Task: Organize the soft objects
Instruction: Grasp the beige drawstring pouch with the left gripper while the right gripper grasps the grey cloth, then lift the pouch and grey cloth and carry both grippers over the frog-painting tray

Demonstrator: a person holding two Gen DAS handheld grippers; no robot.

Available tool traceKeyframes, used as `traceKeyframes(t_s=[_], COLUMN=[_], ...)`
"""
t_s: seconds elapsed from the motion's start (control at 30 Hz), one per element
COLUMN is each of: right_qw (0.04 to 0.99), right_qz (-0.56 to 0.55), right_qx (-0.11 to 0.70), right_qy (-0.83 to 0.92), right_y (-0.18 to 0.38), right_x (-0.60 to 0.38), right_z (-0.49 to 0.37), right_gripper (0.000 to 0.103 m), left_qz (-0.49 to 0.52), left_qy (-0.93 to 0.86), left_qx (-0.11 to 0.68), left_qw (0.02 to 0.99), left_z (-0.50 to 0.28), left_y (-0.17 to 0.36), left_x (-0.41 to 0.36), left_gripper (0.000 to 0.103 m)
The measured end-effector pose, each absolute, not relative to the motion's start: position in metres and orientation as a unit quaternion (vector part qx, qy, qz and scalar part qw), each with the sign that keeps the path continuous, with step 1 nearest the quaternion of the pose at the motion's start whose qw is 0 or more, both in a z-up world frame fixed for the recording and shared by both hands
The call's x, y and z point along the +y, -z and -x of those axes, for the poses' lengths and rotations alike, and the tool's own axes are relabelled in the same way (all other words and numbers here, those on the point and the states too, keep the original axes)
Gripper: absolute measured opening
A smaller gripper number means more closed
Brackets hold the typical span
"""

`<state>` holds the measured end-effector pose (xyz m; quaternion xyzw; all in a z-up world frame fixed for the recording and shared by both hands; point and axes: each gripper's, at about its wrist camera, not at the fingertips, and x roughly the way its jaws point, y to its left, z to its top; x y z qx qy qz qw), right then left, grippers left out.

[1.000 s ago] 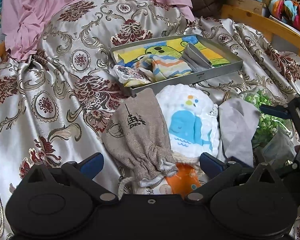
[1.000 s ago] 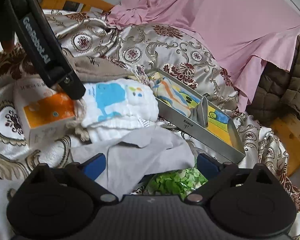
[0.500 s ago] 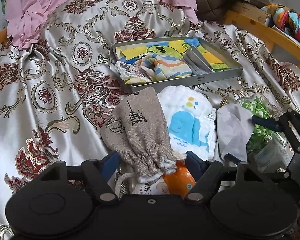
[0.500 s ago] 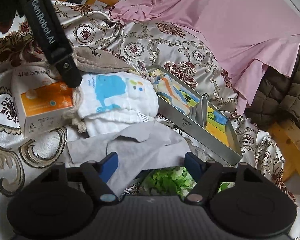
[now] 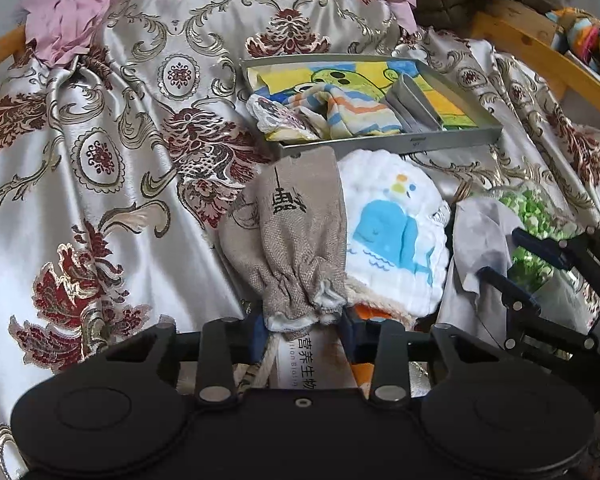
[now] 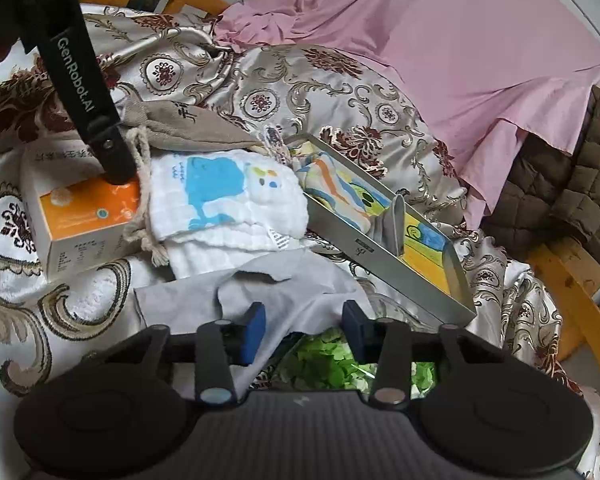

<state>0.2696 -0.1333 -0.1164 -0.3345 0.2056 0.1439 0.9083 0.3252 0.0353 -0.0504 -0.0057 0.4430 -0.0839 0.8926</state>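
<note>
Your left gripper (image 5: 304,330) jaws, just closing, pinched the burlap pouch (image 5: 290,240) neck (long axis running toward the tray (image 5: 440,142)); right gripper (image 6: 304,330) jaws, likewise closing, straddled the grey cloth (image 6: 284,292), contact unclear.

Brocade-draped bed (image 5: 100,200), grey tray (image 5: 452,142), burlap pouch (image 5: 300,240), whale cloth (image 5: 392,236)

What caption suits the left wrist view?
Left gripper, jaws just closing around the neck of the burlap pouch, beside a whale-print cloth.

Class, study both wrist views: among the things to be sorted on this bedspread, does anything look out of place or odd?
Yes. An orange and white carton lies among the cloths: it is a stiff box, not a soft thing. The grey tray also sits tilted on the rumpled bedspread, one end higher than the other.
</note>
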Motion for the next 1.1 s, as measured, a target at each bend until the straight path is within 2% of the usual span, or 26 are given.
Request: traceKeyframes(t_s=[0.07, 0.23, 0.27, 0.33, 0.53, 0.83, 1.1], right_qw=[0.909, 0.910, 0.910, 0.913, 0.919, 0.937, 0.952], right_qz=[0.336, 0.336, 0.336, 0.333, 0.317, 0.290, 0.259], right_qx=[0.203, 0.201, 0.200, 0.196, 0.195, 0.158, 0.127], right_qy=[-0.139, -0.137, -0.136, -0.133, -0.130, -0.116, -0.098], right_y=[0.117, 0.117, 0.117, 0.116, 0.113, 0.097, 0.080], right_x=[-0.134, -0.134, -0.134, -0.134, -0.136, -0.143, -0.153], right_z=[-0.269, -0.269, -0.269, -0.269, -0.270, -0.265, -0.262], right_gripper=[0.037, 0.036, 0.033, 0.020, 0.010, 0.005, 0.005], left_qz=[0.014, 0.012, 0.010, 0.008, 0.012, 0.001, 0.022], left_qy=[0.082, 0.078, 0.079, 0.081, 0.099, 0.140, 0.174], left_qx=[0.444, 0.432, 0.428, 0.420, 0.394, 0.323, 0.314], left_qw=[0.892, 0.898, 0.900, 0.904, 0.914, 0.936, 0.933], left_z=[-0.325, -0.323, -0.321, -0.318, -0.306, -0.290, -0.291], left_y=[0.050, 0.047, 0.045, 0.042, 0.027, 0.010, 0.015], left_x=[0.037, 0.036, 0.035, 0.033, 0.030, 0.021, 0.012], left_gripper=[0.037, 0.034, 0.034, 0.033, 0.033, 0.033, 0.033])
